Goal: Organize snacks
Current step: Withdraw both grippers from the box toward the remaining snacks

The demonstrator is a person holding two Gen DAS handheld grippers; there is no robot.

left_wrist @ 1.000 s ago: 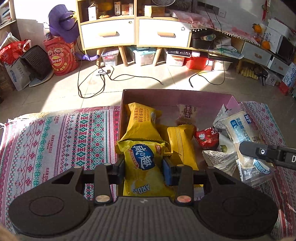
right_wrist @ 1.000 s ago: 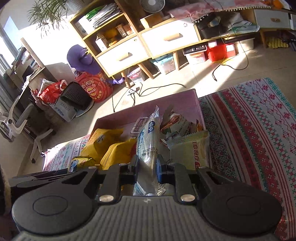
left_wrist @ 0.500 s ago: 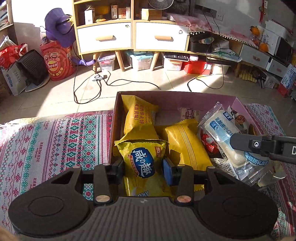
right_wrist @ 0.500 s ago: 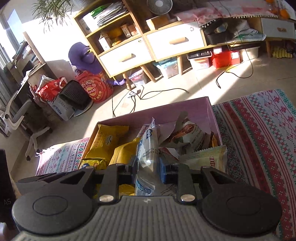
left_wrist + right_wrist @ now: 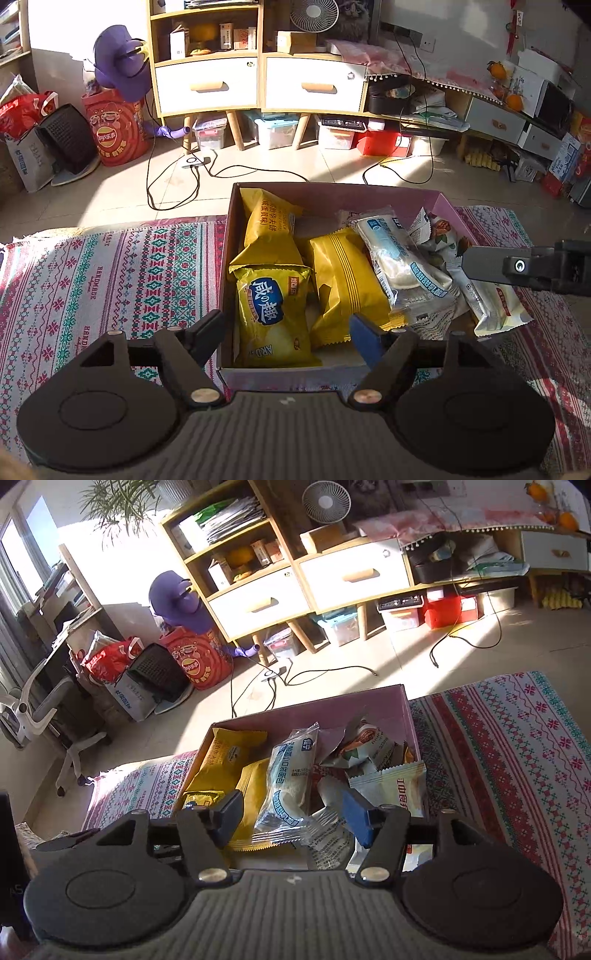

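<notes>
While both jaws open (nothing gripped), yellow packs [image 5: 271, 314] fill box [image 5: 226, 254].

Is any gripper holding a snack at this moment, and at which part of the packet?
Nothing is held. The left gripper is opening over the yellow packet in the box; the right gripper is opening around the white bread packet. Neither gripper's pads touch its packet.

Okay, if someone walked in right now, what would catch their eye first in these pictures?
Probably the pink cardboard box on the patterned cloth, crammed with snack packs, yellow ones on its left side. Behind it, a red Lay's bag stands on the floor beside the drawer cabinet.
</notes>
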